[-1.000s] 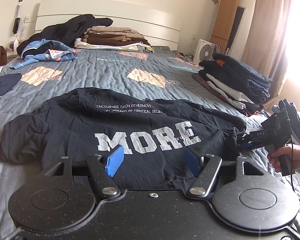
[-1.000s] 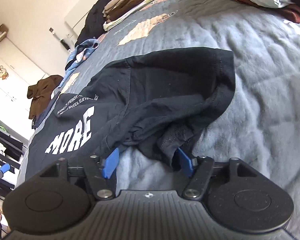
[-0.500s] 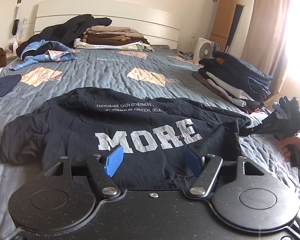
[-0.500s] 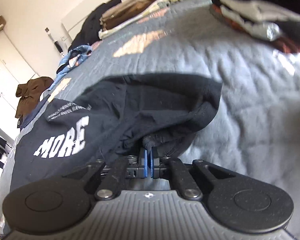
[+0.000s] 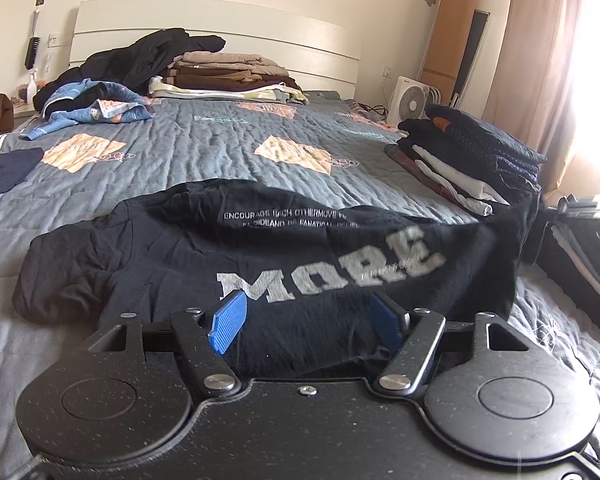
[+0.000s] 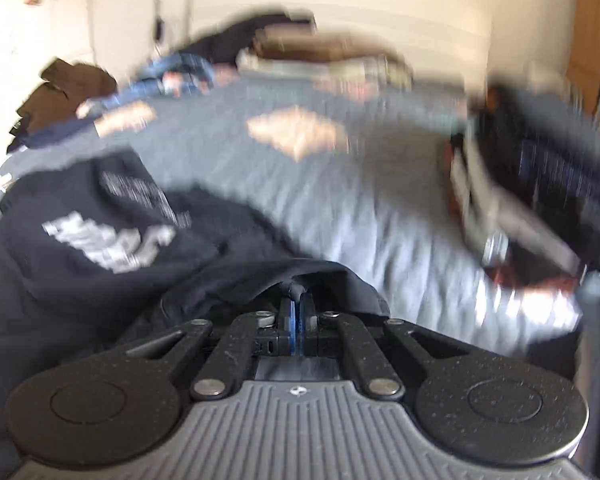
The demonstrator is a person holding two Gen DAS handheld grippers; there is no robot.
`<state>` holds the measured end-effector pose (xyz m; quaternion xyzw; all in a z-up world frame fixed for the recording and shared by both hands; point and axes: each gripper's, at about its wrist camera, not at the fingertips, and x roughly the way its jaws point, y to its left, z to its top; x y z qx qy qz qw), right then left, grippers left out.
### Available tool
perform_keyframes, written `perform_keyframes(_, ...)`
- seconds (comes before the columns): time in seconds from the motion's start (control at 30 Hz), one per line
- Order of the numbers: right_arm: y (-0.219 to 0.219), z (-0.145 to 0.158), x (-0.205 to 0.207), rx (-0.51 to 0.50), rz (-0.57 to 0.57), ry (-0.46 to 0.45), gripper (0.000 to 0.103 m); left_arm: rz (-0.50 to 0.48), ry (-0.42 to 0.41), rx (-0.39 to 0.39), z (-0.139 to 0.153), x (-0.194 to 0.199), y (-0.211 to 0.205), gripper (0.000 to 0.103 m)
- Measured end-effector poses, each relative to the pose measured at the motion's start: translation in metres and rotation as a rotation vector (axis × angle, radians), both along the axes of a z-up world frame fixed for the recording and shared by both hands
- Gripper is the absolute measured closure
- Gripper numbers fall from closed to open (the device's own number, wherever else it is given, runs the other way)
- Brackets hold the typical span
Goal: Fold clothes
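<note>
A black T-shirt (image 5: 228,248) printed with "MORE" in grey lies on the grey quilted bed (image 5: 204,152). Its right side is pulled up and taut toward the right. My left gripper (image 5: 306,322) is open, its blue pads on either side of the shirt's near hem, which lies between them. In the blurred right wrist view my right gripper (image 6: 297,312) is shut on a bunched edge of the black T-shirt (image 6: 100,232), and cloth drapes over the fingertips.
A stack of folded dark clothes (image 5: 468,160) sits at the bed's right edge. Folded brown and beige clothes (image 5: 228,72) and a loose pile with a blue garment (image 5: 92,100) lie by the headboard. A white fan (image 5: 410,102) stands beyond the bed.
My right gripper shut on the shirt's right edge, then lifted and pulled it to the right, raising that side. The left gripper stayed open at the near hem.
</note>
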<state>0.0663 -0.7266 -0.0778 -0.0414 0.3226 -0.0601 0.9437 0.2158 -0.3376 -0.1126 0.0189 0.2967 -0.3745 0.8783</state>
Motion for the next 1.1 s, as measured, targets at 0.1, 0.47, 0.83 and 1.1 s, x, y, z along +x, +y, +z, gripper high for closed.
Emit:
perform_keyframes(0.1,0.014,-0.01,-0.004,-0.1,0.03,0.054,0.102,-0.012,0.002,0.014,-0.002,-0.001,-0.003,0.036)
perform_keyframes(0.47,-0.048,-0.087,-0.046,0.317,-0.133,0.314,0.101,-0.027,-0.043,0.068,0.005,0.011,0.011,0.026)
perform_keyframes(0.83,-0.036,-0.016,0.107,0.277,0.089,0.127,0.063,-0.148,-0.177,0.387,0.013,0.156,-0.045,0.012)
perform_keyframes(1.1,-0.006,-0.081,0.234,0.242,0.232,0.277,0.06,-0.131,0.023,0.61,-0.087,0.226,-0.039,0.011)
